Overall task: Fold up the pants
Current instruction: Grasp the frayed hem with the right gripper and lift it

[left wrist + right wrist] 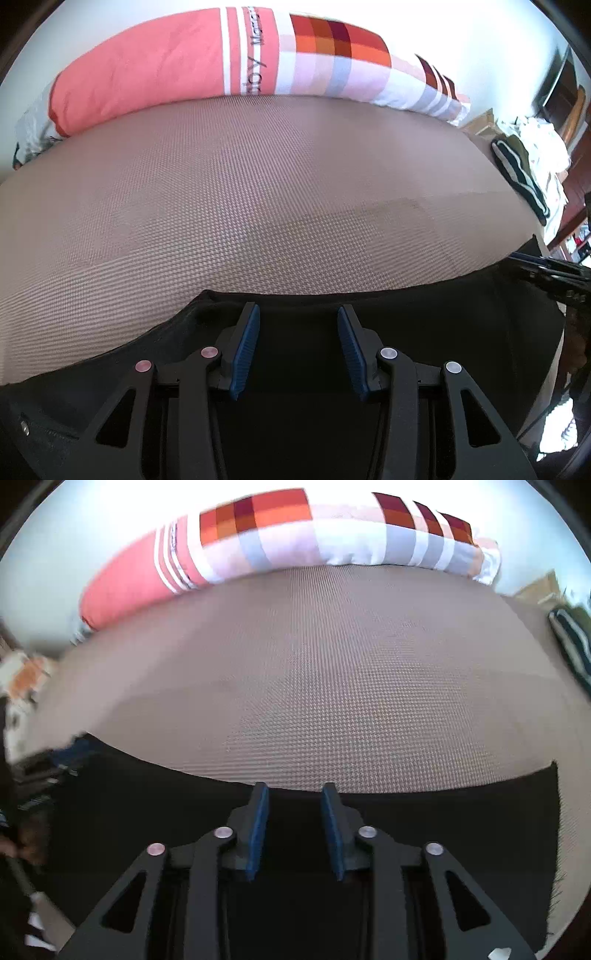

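Black pants [461,314] lie flat along the near edge of a brown woven bed surface [258,184]. My left gripper [297,314] points down over their far hem. Its blue pads stand well apart, with only flat black cloth below the gap. In the right wrist view the same pants [480,812] fill the lower part of the picture. My right gripper [293,790] hovers at their far edge, its jaws apart and pinching no fabric. The other gripper shows as a dark shape at the right edge [550,273] and, blurred, at the left edge [51,768].
A long pink and checked pillow [166,66] [295,535] lies along the far side of the bed. A dark green striped garment [517,173] [569,646] and a white pile of clothes [543,147] sit at the right end.
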A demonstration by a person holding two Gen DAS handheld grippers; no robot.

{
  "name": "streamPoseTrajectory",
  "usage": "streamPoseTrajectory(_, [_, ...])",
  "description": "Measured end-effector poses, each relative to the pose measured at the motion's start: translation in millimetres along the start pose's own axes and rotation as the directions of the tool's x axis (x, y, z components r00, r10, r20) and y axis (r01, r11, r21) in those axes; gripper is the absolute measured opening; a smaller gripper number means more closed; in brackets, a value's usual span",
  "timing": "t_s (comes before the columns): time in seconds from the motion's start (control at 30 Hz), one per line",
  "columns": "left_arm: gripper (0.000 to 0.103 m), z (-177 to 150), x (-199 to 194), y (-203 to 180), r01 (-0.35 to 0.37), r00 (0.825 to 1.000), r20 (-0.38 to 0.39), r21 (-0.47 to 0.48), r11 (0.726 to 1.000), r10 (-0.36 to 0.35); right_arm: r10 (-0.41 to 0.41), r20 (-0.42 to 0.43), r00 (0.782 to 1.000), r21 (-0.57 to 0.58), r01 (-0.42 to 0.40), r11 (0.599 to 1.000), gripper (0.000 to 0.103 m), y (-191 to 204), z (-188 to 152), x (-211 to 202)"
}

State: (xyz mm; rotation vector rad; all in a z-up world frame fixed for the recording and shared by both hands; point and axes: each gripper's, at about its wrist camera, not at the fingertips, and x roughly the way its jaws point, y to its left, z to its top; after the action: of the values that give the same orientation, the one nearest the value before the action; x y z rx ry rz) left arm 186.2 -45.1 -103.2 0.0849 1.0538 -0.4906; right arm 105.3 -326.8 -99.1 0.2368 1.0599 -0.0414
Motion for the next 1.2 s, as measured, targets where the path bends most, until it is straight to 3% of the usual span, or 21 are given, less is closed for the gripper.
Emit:
streamPoseTrajectory(0.1, [0.046, -6.1, -12.6, -7.0, -0.025, 1.000, 0.007, 0.014, 1.000, 0.025, 0.086, 0.019, 0.996, 0.046, -0.087, 0.995, 0.038, -23.1, -4.5, -19.7])
streamPoseTrajectory(0.17, [0.046, -13.7, -21.3, -13.8, -0.042, 0.999, 0.001, 0.016, 0.999, 0.042, 0.080, 0.028, 0.996, 0.058, -0.082, 0.995, 0.038, -38.0, -8.7, -30.7])
streamPoseTrajectory(0.33, [0.047, -40.0, -42.2, -27.8, 0.006, 1.000, -0.004, -0.022, 1.000, -0.006, 0.137, 0.054, 0.989, 0.162, -0.144, 0.976, 0.040, -102.6, -20.3, -63.0])
streamPoseTrajectory(0.53, [0.047, -64.1, -50.0, -38.6, 0.004, 1.000, -0.025, -0.049, 0.999, -0.005, 0.186, -0.006, 0.983, 0.251, -0.179, 0.951, 0.042, -189.4, -34.5, -76.9])
streamPoseTrajectory(0.63, [0.047, -71.2, -47.2, -35.8, -0.015, 0.999, -0.047, -0.081, 0.997, 0.012, 0.260, -0.047, 0.964, 0.302, -0.234, 0.924, 0.042, -234.2, -45.7, -74.9])
streamPoseTrajectory(0.77, [0.047, -77.5, -43.7, -31.2, -0.051, 0.997, -0.071, -0.119, 0.992, 0.043, 0.292, -0.083, 0.953, 0.363, -0.244, 0.899, 0.042, -274.9, -60.3, -69.0])
streamPoseTrajectory(0.83, [0.047, -80.0, -41.1, -29.7, -0.067, 0.995, -0.083, -0.132, 0.989, 0.056, 0.309, -0.080, 0.948, 0.376, -0.258, 0.890, 0.042, -285.4, -65.0, -66.8])
streamPoseTrajectory(1.0, [0.048, -82.0, -39.9, -32.3, -0.097, 0.994, -0.070, -0.151, 0.984, 0.088, 0.404, -0.068, 0.912, 0.403, -0.345, 0.848, 0.038, -299.0, -74.5, -54.3])
streamPoseTrajectory(1.2, [0.058, -78.8, -39.3, -41.8, -0.136, 0.990, -0.059, -0.149, 0.979, 0.129, 0.474, -0.057, 0.879, 0.385, -0.419, 0.823, 0.018, -296.2, -68.3, -40.5])
